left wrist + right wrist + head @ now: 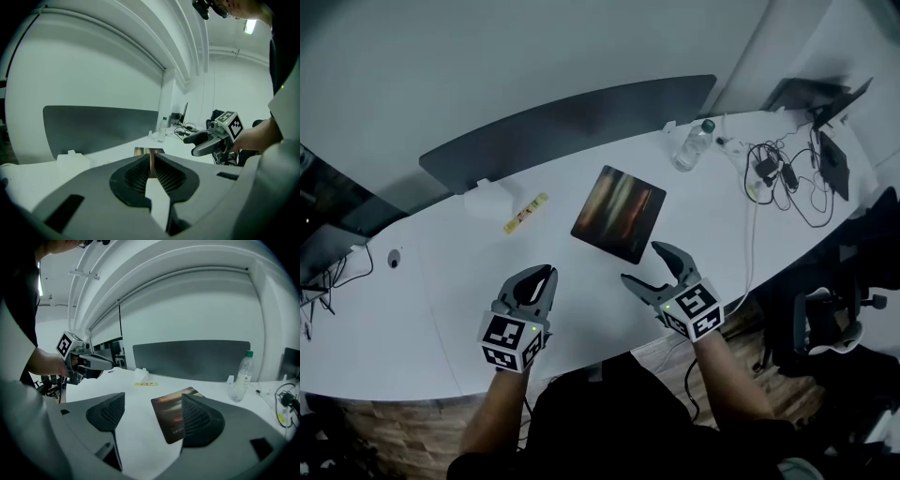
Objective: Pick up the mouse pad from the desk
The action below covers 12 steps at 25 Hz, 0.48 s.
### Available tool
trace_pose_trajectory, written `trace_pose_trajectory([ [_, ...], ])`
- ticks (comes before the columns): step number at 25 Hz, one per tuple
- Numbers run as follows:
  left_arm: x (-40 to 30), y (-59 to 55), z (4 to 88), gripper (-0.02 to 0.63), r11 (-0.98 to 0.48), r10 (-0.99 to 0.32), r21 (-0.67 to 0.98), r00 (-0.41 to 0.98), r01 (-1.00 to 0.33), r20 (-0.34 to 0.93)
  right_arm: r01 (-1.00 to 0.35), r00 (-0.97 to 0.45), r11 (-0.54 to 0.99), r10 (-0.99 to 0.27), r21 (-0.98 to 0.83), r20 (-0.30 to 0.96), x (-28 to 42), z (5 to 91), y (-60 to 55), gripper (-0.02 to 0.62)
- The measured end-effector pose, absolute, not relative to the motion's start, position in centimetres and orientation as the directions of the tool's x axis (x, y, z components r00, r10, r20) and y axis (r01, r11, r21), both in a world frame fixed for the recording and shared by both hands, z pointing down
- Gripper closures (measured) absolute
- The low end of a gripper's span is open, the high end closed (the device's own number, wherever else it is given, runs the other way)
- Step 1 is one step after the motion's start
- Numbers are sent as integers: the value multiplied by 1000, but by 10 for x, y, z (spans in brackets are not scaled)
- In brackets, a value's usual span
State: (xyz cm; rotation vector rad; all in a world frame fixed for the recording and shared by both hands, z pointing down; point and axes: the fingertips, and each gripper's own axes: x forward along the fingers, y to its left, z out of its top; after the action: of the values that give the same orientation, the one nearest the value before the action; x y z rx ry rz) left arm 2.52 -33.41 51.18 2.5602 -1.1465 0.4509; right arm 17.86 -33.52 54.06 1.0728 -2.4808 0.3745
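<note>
On the white surface (pixel 431 309) the mouse pad (pixel 619 213) lies flat, dark with streaky red-orange print, turned at a slant, about mid-surface. Nothing touches it. Right claw (pixel 643 263) is released, jaws wide apart and empty, hovering just short of the pad's near corner. In the right gripper view the pad (pixel 168 416) sits ahead of the claw (pixel 152 401), partly hidden behind the right-hand jaw. Left claw (pixel 546 274) is clenched on nothing, tips together, over bare surface to the left and apart from the pad. In the left gripper view the pad (pixel 143 151) shows just past the closed jaws of the claw (pixel 152 157). A yellow stick (pixel 526 213) and a white box (pixel 490 198) lie left of the pad. A bottle (pixel 692 147) stands beyond its far right, with cables (pixel 787 178) further right. A dark panel (pixel 572 122) runs along the far edge.
</note>
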Motion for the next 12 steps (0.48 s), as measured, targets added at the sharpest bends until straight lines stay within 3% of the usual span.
trace_pose_trajectory([
  [12, 30, -351, 540, 571, -581, -682, 162, 586, -798, 439, -701, -631, 704, -541, -110, 556, 173, 612, -374, 182],
])
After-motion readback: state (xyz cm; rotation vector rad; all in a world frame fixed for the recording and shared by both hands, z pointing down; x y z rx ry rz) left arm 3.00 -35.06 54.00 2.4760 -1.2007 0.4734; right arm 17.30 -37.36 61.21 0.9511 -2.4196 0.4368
